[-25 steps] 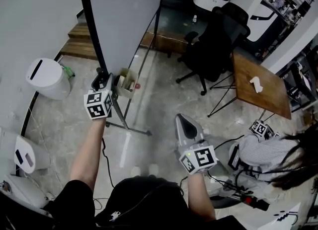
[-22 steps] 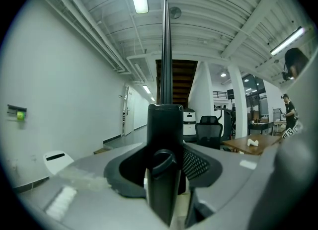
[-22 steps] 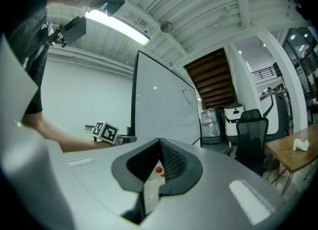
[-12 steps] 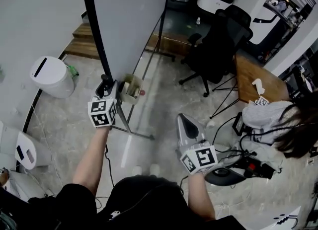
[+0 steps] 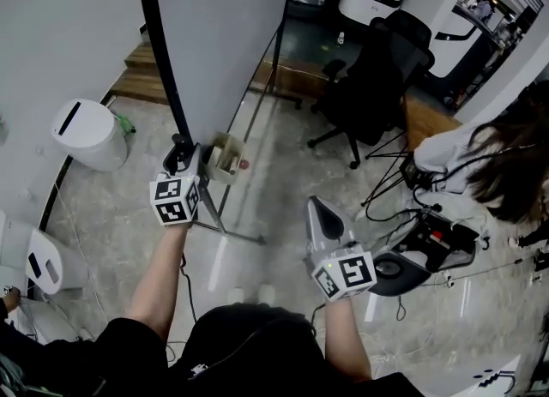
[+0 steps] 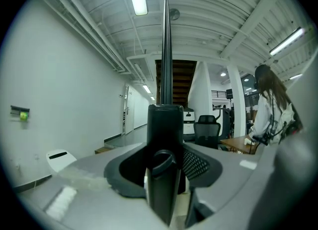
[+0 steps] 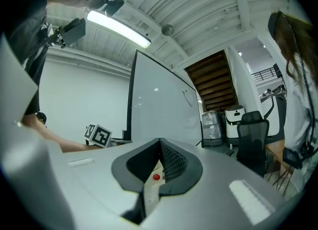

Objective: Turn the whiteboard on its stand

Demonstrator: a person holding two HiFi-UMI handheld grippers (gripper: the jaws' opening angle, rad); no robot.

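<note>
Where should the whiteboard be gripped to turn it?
On its black side frame, at the low end, coming edge-on from the near side: it is a thin upright bar that fits between the jaws. The left gripper is clamped there; the right gripper hangs free, jaws together.

Left gripper (image 5: 179,153), arm extended forward, jaws clamped on whiteboard frame (image 5: 165,61); right gripper (image 5: 320,211) nearer the body, jaws together, empty.

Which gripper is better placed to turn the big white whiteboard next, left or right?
Left, probably. The left gripper is clamped on the black frame edge of the white whiteboard. The right gripper hangs apart from it, jaws together, holding nothing.
</note>
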